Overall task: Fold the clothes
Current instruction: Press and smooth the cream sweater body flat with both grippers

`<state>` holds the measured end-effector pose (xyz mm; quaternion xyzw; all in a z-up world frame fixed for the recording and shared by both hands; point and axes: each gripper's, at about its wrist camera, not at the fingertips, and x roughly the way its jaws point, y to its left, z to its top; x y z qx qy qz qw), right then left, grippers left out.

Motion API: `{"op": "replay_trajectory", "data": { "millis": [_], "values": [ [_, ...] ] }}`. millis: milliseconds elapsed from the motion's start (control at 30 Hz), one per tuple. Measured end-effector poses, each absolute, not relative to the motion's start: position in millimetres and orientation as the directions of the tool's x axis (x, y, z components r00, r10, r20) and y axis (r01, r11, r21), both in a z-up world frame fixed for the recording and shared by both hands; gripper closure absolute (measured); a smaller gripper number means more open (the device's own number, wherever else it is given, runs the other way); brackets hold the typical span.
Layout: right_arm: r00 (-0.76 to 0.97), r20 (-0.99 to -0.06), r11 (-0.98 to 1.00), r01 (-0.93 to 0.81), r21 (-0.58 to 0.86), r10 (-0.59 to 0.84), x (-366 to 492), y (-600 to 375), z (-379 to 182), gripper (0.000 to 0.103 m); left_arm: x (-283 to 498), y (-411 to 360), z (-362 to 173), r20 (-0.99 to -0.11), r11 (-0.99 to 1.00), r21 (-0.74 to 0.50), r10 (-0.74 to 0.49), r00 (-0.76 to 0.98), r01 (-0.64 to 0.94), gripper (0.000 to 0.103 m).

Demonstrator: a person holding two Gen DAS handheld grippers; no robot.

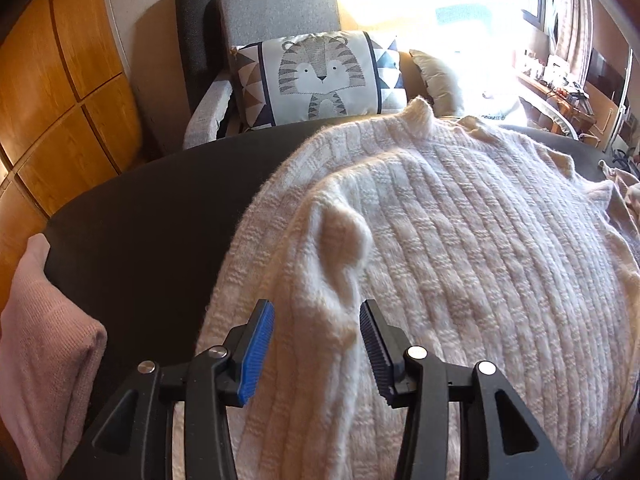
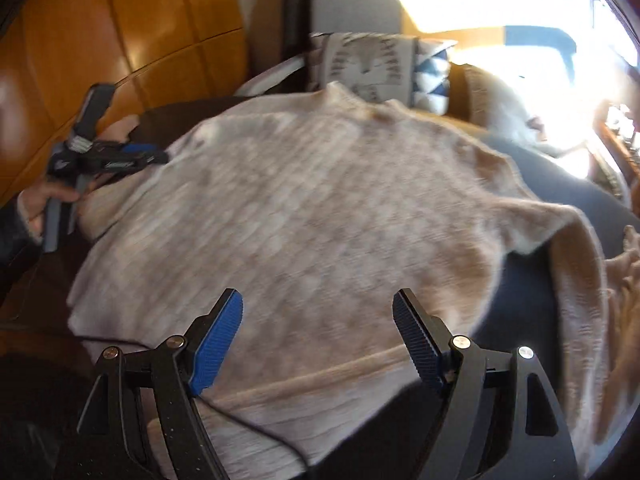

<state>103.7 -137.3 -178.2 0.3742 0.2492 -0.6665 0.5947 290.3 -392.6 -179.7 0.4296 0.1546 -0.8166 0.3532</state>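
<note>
A cream ribbed knit sweater lies spread over a dark round table, its collar toward the far edge and one sleeve trailing off the table's right side. The left gripper hovers over a raised fold of the knit near the sweater's left edge, its fingers parted, with cloth lying between them but not pinched. The right gripper hangs above the sweater's near hem with its fingers spread wide and empty. A folded pink knit garment rests at the table's left rim. Behind the table stands a grey upholstered armchair holding a tiger-print cushion, with a dark rolled mat leaning beside it and orange wooden cabinet panels to the left. Window glare washes out the upper right of both views. Only the right wrist view shows the person's hand around the left gripper's handle, and a thin black cable crossing the hem; that view is blurred, so the knit pattern is hard to read.
</note>
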Motion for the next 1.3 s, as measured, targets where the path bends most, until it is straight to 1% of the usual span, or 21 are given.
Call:
{"op": "replay_trajectory", "data": {
  "millis": [133, 233, 300, 400, 467, 533, 600, 700, 767, 933, 1033, 1133, 1300],
  "values": [
    [-0.032, -0.881, -0.047, 0.999, -0.010, -0.473, 140.8, -138.3, -208.5, 0.022, 312.6, -392.3, -192.7, -0.834, -0.659, 0.053, -0.442, -0.330, 0.750, 0.056],
    [-0.060, -0.895, -0.045, 0.998, -0.045, -0.442, 131.6, -114.8, -212.0, 0.022, 329.4, -401.7, -202.3, -0.847, -0.629, 0.049, -0.437, -0.302, 0.776, 0.056],
    [-0.087, -0.909, -0.093, 0.994, -0.054, -0.407, 114.8, -95.5, -210.2, 0.022, 337.6, -410.4, -204.9, -0.846, -0.618, 0.046, -0.441, -0.298, 0.785, 0.056],
    [-0.175, -0.922, -0.189, 0.975, -0.114, -0.345, 90.5, -66.2, -207.8, 0.022, 342.5, -421.4, -208.4, -0.843, -0.607, 0.072, -0.460, -0.277, 0.791, 0.056],
    [-0.242, -0.923, -0.257, 0.952, -0.167, -0.298, 75.7, -46.1, -205.7, 0.022, 343.7, -427.7, -209.8, -0.836, -0.599, 0.103, -0.484, -0.257, 0.794, 0.056],
    [-0.296, -0.916, -0.314, 0.926, -0.208, -0.269, 67.0, -31.1, -201.0, 0.022, 342.7, -435.0, -211.0, -0.826, -0.583, 0.161, -0.522, -0.215, 0.797, 0.056],
    [-0.317, -0.907, -0.355, 0.911, -0.210, -0.278, 65.4, -21.8, -192.8, 0.022, 340.1, -441.8, -209.9, -0.819, -0.559, 0.213, -0.550, -0.165, 0.802, 0.056],
    [-0.315, -0.884, -0.366, 0.913, -0.182, -0.346, 77.4, -20.0, -178.4, 0.022, 337.7, -442.4, -202.2, -0.826, -0.524, 0.202, -0.544, -0.144, 0.827, 0.056],
    [-0.304, -0.869, -0.340, 0.925, -0.171, -0.390, 91.6, -28.7, -172.0, 0.022, 334.0, -432.3, -193.4, -0.821, -0.525, 0.176, -0.544, -0.170, 0.833, 0.056],
    [-0.233, -0.851, -0.279, 0.954, -0.107, -0.470, 114.5, -64.7, -171.3, 0.022, 315.3, -387.5, -168.7, -0.791, -0.606, 0.117, -0.536, -0.295, 0.787, 0.056],
    [-0.200, -0.843, -0.271, 0.960, -0.067, -0.499, 121.0, -87.6, -177.3, 0.022, 303.4, -357.0, -158.3, -0.782, -0.668, 0.068, -0.497, -0.376, 0.741, 0.056],
    [-0.162, -0.844, -0.269, 0.963, -0.022, -0.511, 125.8, -103.8, -187.8, 0.022, 287.7, -332.5, -156.2, -0.786, -0.722, 0.008, -0.433, -0.442, 0.692, 0.056],
    [-0.155, -0.864, -0.301, 0.954, -0.004, -0.479, 129.5, -105.3, -210.8, 0.021, 266.2, -292.1, -166.0, -0.800, -0.785, -0.078, -0.318, -0.509, 0.614, 0.055]
  ]
}}
